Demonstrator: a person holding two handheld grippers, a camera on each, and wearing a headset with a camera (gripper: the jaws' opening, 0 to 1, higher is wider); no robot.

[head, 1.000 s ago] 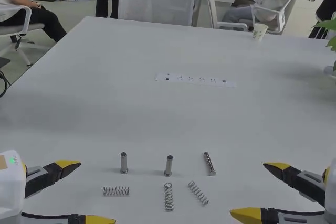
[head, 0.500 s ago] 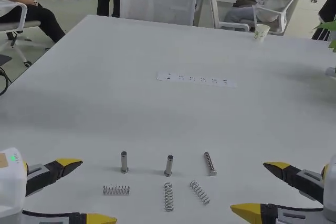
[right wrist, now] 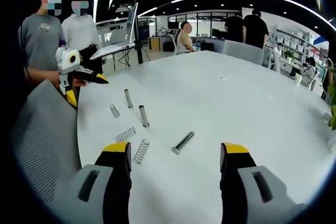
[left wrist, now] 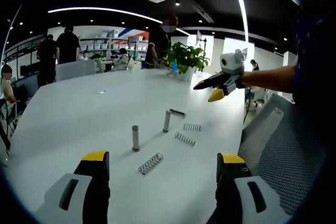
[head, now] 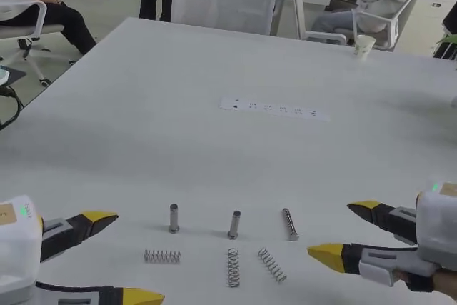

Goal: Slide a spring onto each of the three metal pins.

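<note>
Asker: Springs first, where do they lie?

Watcher: All three lie flat on the white tabletop, in one row near the front edge: the left spring, the middle spring and the right spring. None of them is on a pin yet.

Asker: And the metal pins?

Watcher: Just behind the springs, one behind each. The left pin and the middle pin stand on their ends. The right pin lies on its side.

Asker: How are the tools?

Watcher: The left tool has its jaws wide apart and holds nothing; it is just beside the left spring. The right tool is also spread wide and empty, near the lying pin, not touching it.

Asker: Anything farther away?

Watcher: A printed paper strip lies in the middle of the tabletop, and a paper cup stands near the far edge.
</note>
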